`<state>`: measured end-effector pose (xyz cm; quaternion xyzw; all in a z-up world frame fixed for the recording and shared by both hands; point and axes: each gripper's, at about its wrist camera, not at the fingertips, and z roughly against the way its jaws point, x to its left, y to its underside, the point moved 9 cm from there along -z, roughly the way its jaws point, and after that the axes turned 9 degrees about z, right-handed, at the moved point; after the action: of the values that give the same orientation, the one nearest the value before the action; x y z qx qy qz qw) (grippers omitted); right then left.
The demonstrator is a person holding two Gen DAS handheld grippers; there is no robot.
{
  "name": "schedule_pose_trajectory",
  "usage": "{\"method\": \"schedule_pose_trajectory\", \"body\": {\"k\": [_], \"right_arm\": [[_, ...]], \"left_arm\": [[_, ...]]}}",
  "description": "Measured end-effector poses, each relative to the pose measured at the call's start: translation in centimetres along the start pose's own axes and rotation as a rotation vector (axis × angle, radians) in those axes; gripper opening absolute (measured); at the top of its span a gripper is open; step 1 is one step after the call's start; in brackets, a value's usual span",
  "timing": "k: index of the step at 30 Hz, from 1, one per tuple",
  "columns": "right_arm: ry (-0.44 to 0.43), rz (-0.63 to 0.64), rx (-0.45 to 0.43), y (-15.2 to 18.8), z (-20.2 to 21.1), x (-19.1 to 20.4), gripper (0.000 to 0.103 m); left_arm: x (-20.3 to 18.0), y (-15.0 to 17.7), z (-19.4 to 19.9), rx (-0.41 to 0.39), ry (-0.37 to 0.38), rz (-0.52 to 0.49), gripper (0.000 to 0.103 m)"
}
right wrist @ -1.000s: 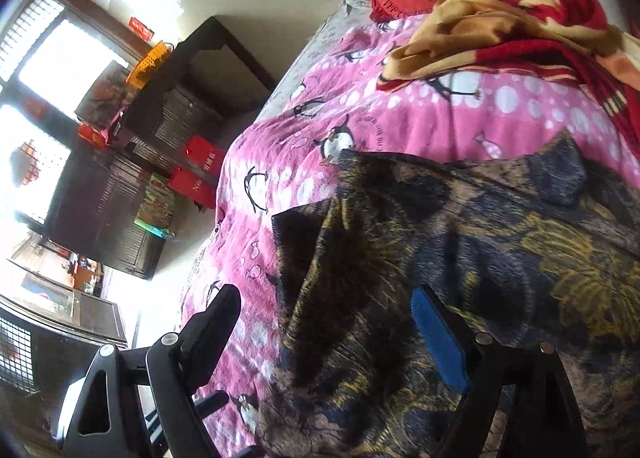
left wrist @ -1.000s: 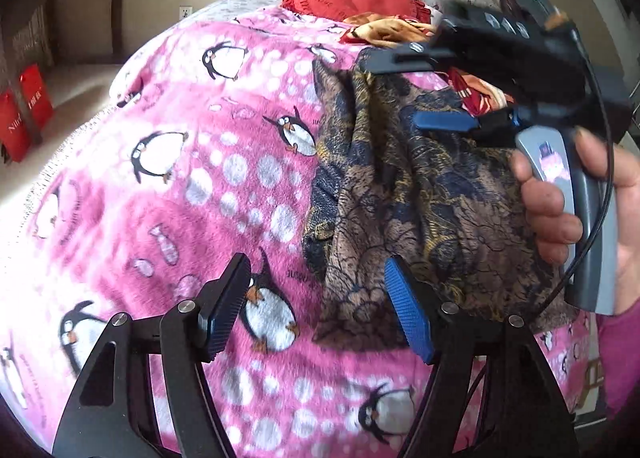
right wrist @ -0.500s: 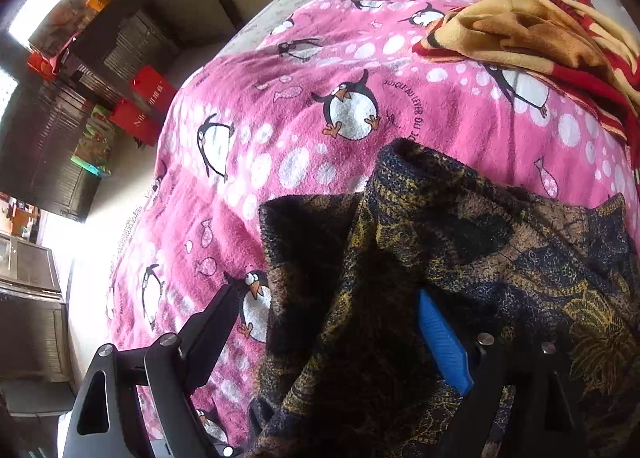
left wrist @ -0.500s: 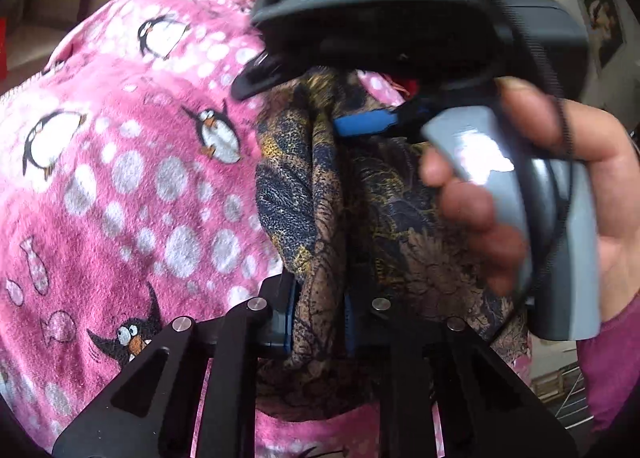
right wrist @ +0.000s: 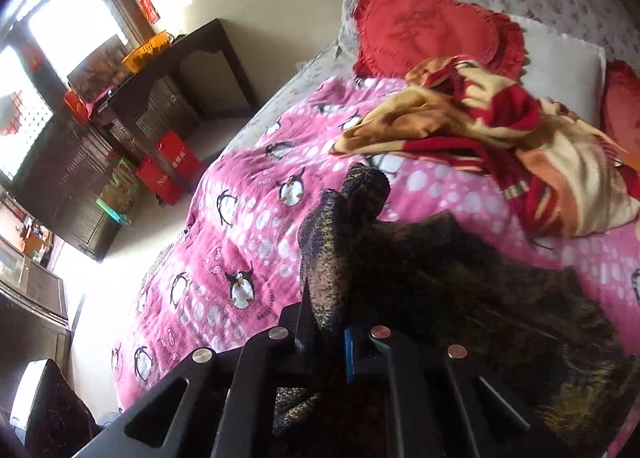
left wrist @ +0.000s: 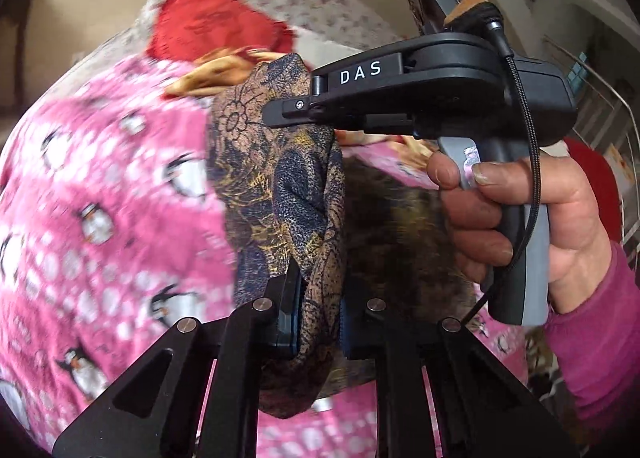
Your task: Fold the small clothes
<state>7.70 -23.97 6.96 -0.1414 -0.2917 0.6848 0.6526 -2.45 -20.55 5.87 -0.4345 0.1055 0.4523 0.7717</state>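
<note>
A dark blue and brown patterned garment (left wrist: 292, 194) is lifted off the pink penguin blanket (left wrist: 100, 218). My left gripper (left wrist: 318, 322) is shut on its lower edge, the cloth bunched between the jaws. My right gripper (left wrist: 320, 114) shows above it in the left wrist view, shut on the garment's upper edge. In the right wrist view my right gripper (right wrist: 326, 332) is shut on a fold of the garment (right wrist: 460, 298), which drapes down to the right over the blanket (right wrist: 256, 242).
A yellow and red garment (right wrist: 480, 130) lies crumpled further up the bed. A red round cushion (right wrist: 432, 26) and white pillows lie at the head. Dark furniture (right wrist: 132, 114) and red bags (right wrist: 168, 170) stand beside the bed on the left.
Both grippers closed on the garment's left edge and raised it off the blanket. The right gripper was open half a second ago and is now shut on the cloth.
</note>
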Motion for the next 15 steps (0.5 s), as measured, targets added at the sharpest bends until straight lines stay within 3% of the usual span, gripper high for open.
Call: {"method": "schedule_pose_trajectory", "body": {"k": [3,9,15], "right_arm": [[0.043,-0.024,-0.043,0.9,4.4,-3.6,0.009],[0.127,-0.147,-0.091,7.1,12.0,-12.8,0.009],[0.208,-0.29,-0.054,14.6,12.6,-20.3,0.009]], "left_arm": [[-4.8,0.0,-1.8,0.04,0.045,-0.072,0.013],[-12.9,2.2,-6.8,0.129,0.097,-0.189,0.013],[-16.2,5.9,-13.6,0.234,0.058,-0.246,0.013]]}}
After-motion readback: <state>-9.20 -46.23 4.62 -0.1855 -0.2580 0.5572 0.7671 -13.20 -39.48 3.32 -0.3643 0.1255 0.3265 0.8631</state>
